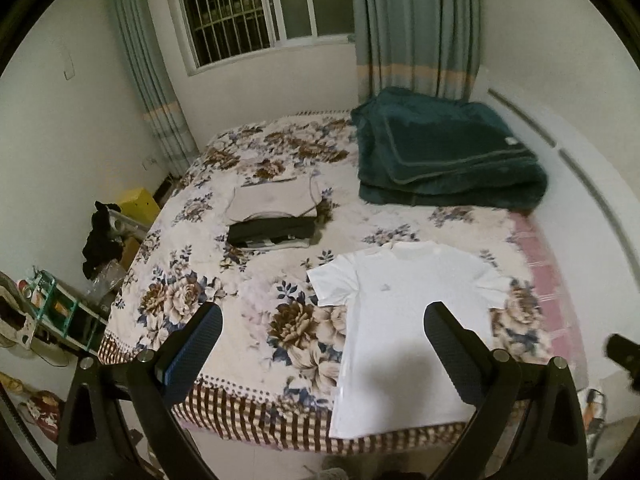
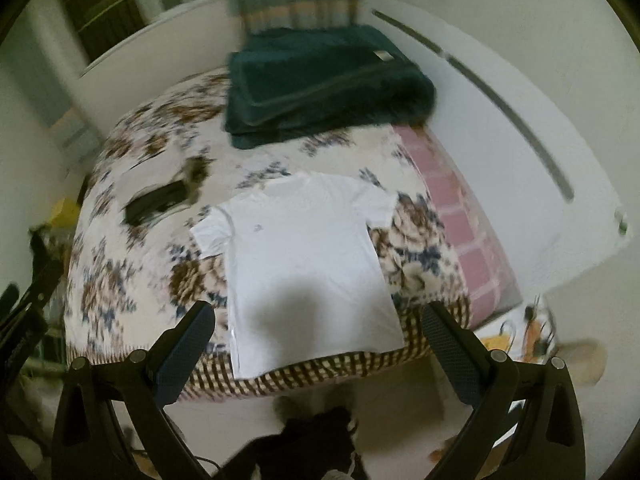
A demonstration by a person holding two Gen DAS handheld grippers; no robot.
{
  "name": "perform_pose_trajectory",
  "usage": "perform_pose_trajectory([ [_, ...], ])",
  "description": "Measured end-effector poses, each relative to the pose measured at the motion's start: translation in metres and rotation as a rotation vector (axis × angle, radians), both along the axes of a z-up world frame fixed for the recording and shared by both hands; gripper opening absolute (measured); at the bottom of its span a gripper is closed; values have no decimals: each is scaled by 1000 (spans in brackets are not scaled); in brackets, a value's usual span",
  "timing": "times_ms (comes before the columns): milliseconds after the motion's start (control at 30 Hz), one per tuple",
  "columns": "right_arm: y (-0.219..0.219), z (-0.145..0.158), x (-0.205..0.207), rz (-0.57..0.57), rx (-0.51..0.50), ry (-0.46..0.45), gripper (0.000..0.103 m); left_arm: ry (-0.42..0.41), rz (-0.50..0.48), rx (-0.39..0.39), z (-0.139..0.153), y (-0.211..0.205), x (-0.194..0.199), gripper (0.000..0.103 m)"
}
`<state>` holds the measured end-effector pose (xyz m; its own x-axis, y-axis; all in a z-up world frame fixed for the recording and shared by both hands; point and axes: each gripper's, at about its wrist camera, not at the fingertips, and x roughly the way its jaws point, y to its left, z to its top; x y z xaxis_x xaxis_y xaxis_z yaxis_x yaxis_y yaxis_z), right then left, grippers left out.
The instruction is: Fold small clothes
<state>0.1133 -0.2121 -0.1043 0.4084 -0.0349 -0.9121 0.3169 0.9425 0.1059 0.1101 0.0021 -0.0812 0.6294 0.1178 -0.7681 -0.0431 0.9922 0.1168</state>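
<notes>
A white T-shirt (image 1: pixel 404 320) is being seen spread flat, front up, on the near right part of a bed (image 1: pixel 224 308) covered by a flower-patterned sheet. Its neck is pointing toward the far side, both short sleeves are lying out to the sides, and its hem is hanging just over the near checked edge of the bed. A dark shadow is falling across the lower part of the shirt.

The left gripper (image 1: pixel 324 354) is being held above the near edge of the bed with its jaws wide apart and nothing between them; its right finger is overlapping the shirt's lower half in that view. The right gripper (image 2: pixel 318 356) is likewise being held with jaws wide apart and empty, the shirt's hem showing between the two fingers.

Farther back, a folded dark green blanket (image 1: pixel 448 152) is lying at the far right of the bed. To its left, well apart from the shirt, a folded pale garment (image 1: pixel 272 200) is resting with a folded dark garment (image 1: pixel 272 232) just in front of it. The right wrist view is being blurred by motion.
</notes>
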Motion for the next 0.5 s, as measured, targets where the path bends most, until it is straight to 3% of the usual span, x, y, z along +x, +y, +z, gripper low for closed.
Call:
perform_pose_trajectory([
  [200, -103, -128, 65, -206, 120, 87, 103, 128, 59, 18, -102, -17, 79, 103],
  [333, -185, -243, 125, -324, 250, 136, 103, 197, 113, 24, -169, -34, 119, 103],
  [500, -253, -395, 199, -417, 386, 220, 89, 305, 153, 31, -273, -55, 170, 103],
])
